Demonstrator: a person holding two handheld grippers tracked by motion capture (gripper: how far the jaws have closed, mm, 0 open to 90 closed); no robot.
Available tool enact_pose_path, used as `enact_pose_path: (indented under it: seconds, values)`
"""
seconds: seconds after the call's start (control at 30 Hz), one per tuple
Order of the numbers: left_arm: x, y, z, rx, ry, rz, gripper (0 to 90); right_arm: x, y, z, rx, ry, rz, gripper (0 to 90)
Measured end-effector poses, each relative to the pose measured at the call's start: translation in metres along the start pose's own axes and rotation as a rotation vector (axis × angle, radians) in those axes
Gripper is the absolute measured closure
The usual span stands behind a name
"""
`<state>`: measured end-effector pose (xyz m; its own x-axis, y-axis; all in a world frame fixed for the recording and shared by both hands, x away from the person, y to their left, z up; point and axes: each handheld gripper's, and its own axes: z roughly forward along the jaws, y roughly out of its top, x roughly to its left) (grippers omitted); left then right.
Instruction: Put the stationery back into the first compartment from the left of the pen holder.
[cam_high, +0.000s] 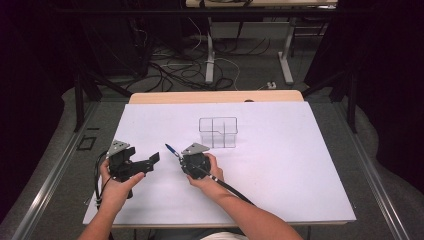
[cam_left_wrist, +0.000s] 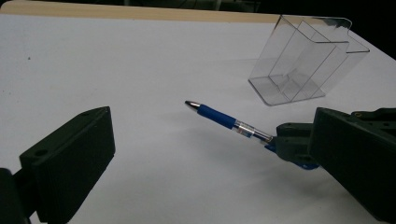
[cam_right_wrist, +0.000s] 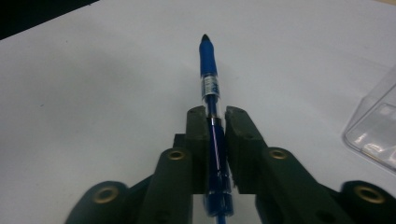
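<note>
Nearest the camera we find our right gripper (cam_right_wrist: 215, 122), its two black jaws clamped on the clear barrel of a blue ballpoint pen (cam_right_wrist: 208, 65). The pen juts forward past the jaw tips, its blue grip and dark tip held just above the white table (cam_right_wrist: 93, 93). In the high view our right hand (cam_high: 209, 172) holds this gripper near the middle of the table, the pen (cam_high: 171, 149) pointing left and away from us. Our left gripper (cam_high: 152, 161) sits to its left with jaws apart and nothing between them. A clear plastic organizer (cam_high: 218, 132) with inner dividers stands upright on the table just beyond the right gripper, apart from the pen.
</note>
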<state>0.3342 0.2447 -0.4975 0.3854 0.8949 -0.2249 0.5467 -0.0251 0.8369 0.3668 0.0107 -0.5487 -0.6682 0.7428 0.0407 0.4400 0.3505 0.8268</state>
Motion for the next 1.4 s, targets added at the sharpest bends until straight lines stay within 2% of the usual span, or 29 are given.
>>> enact_pose_path:
  seconds: [0.07,0.3,0.37,0.53,0.57,0.6,0.67,0.8,0.87,0.9,0.97,1.03,1.07,1.17,1.3,1.4]
  values:
    - [0.001,0.000,0.000,-0.006,-0.001,-0.007,0.7,0.000,0.001,-0.002,-0.010,-0.001,0.017,80.3]
    - [0.000,0.000,-0.001,0.001,-0.003,-0.014,4.0,-0.002,0.000,-0.002,-0.007,0.003,0.017,80.3]
    - [0.001,0.000,-0.001,-0.002,-0.006,-0.020,4.6,-0.001,0.000,-0.003,-0.027,0.005,0.018,80.3]
    - [0.002,0.000,-0.001,0.001,-0.015,-0.039,7.2,-0.001,0.002,-0.008,-0.035,0.005,0.010,80.3]
    - [0.002,0.000,-0.001,0.000,-0.015,-0.041,7.6,-0.001,0.002,-0.007,-0.056,0.007,0.005,80.3]
    - [0.002,0.000,-0.001,-0.002,-0.016,-0.044,8.3,0.000,0.002,-0.009,-0.051,0.005,0.015,80.3]
    - [0.002,0.001,-0.002,-0.002,-0.019,-0.054,11.2,0.000,0.003,-0.012,-0.050,0.004,0.009,80.3]
    - [0.002,0.001,-0.002,-0.005,-0.021,-0.075,15.5,0.001,0.006,-0.018,-0.095,0.007,0.003,80.3]
    - [0.002,0.002,-0.003,-0.003,-0.025,-0.086,16.6,0.000,0.008,-0.021,-0.100,0.008,-0.005,80.2]
    - [0.001,0.002,-0.002,-0.009,-0.021,-0.093,18.2,0.000,0.009,-0.024,-0.091,0.006,-0.004,80.3]
    - [0.000,0.003,-0.003,-0.008,-0.015,-0.096,25.5,-0.001,0.011,-0.027,-0.102,0.004,-0.003,80.3]
    - [0.000,0.004,-0.003,-0.004,-0.018,-0.096,28.5,-0.002,0.013,-0.029,-0.120,0.003,-0.009,80.3]
    - [-0.001,0.004,-0.003,-0.011,-0.022,-0.097,30.3,-0.002,0.014,-0.032,-0.110,0.004,-0.007,80.3]
    - [-0.003,0.007,-0.004,-0.004,-0.037,-0.103,32.4,-0.004,0.017,-0.037,-0.135,0.002,-0.009,80.3]
    - [-0.006,0.011,-0.003,0.002,-0.070,-0.133,35.3,-0.006,0.020,-0.042,-0.147,0.001,-0.020,80.3]
    - [-0.008,0.014,-0.003,0.003,-0.075,-0.157,35.9,-0.007,0.023,-0.046,-0.161,-0.002,-0.024,80.3]
